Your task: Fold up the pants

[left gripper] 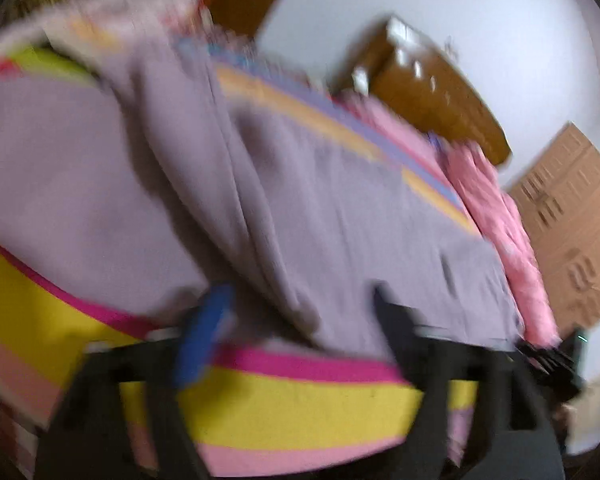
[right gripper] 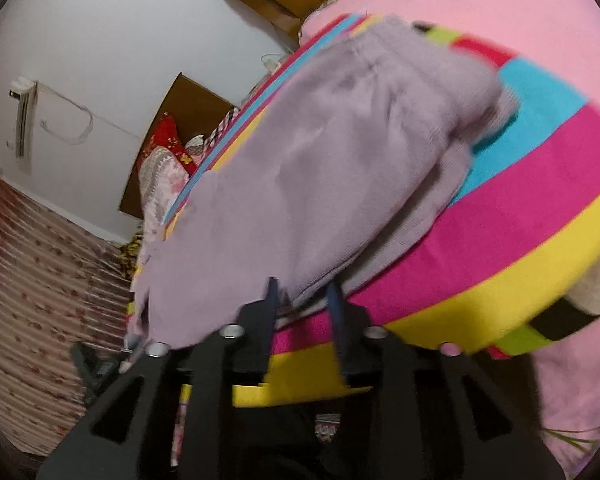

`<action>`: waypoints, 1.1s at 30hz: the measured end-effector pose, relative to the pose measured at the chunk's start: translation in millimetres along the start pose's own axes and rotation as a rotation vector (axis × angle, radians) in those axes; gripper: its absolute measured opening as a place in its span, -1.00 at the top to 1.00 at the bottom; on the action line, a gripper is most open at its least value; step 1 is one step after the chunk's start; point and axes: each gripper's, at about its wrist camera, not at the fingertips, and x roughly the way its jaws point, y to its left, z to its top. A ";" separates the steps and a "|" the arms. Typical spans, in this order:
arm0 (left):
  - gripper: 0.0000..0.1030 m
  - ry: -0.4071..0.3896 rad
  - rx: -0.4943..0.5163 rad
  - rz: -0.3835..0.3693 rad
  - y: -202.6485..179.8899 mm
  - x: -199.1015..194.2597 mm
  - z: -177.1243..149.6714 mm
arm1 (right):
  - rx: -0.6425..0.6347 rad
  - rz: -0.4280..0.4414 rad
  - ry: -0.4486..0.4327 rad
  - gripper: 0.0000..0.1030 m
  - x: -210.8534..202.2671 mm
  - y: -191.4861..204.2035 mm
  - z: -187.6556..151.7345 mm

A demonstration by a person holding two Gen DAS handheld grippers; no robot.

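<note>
Lilac-grey pants point(left gripper: 284, 184) lie spread on a bed with a brightly striped cover point(left gripper: 300, 404); this view is blurred. Their near edge hangs between the wide-apart fingers of my left gripper point(left gripper: 296, 316), one blue-padded finger point(left gripper: 204, 328) to its left, and no pad touches the cloth. In the right wrist view the pants point(right gripper: 320, 168) lie folded over, with a thick doubled edge toward the right. My right gripper point(right gripper: 303, 296) sits at that near edge, its jaws a narrow gap apart, and the fold's rim lies just ahead of the tips, not pinched.
A pink quilt point(left gripper: 496, 216) is bunched along the far side of the bed. A brown wooden headboard point(left gripper: 440, 96) and a light wooden door point(left gripper: 572, 224) stand against the white wall. Patterned pillows point(right gripper: 168, 160) and a striped curtain point(right gripper: 40, 280) are at the left.
</note>
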 end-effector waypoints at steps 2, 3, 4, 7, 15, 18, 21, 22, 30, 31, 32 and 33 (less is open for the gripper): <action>-0.73 -0.110 0.041 0.006 -14.1 -23.7 12.6 | -0.079 -0.089 -0.082 0.35 -19.2 6.9 9.2; -0.78 -0.116 0.063 -0.011 -21.4 -25.4 17.4 | -0.111 -0.112 -0.111 0.35 -24.1 8.8 15.1; -0.79 -0.112 0.107 -0.042 -35.4 -22.9 23.8 | -0.149 -0.125 -0.140 0.35 -25.4 14.5 25.5; -0.87 -0.045 0.260 -0.088 -83.7 12.4 32.4 | -0.211 -0.120 -0.174 0.33 -13.6 29.9 44.5; -0.89 0.193 0.377 0.001 -93.7 111.1 3.4 | -0.355 -0.303 -0.065 0.03 29.0 7.1 27.0; -0.86 0.253 0.353 0.029 -92.0 115.7 14.1 | -0.315 -0.291 -0.031 0.04 20.2 8.4 36.1; -0.89 0.212 0.337 -0.044 -111.7 102.2 44.0 | -0.349 -0.286 -0.097 -0.06 8.8 28.3 46.0; -0.89 0.176 0.384 -0.056 -128.7 101.0 55.9 | -0.396 -0.283 -0.112 -0.07 11.5 38.2 51.0; -0.94 0.238 0.713 -0.091 -245.1 231.1 73.1 | -0.661 -0.312 0.030 -0.32 94.9 104.6 64.9; -0.94 0.244 0.740 -0.079 -247.3 242.4 67.9 | -0.679 -0.312 0.049 -0.43 105.1 106.2 65.0; -0.94 0.265 0.759 -0.056 -252.8 254.1 63.7 | -0.686 -0.336 0.077 -0.46 115.1 103.1 64.4; -0.93 0.286 0.767 -0.043 -251.1 265.7 58.7 | -0.695 -0.368 0.108 -0.46 123.6 97.2 62.7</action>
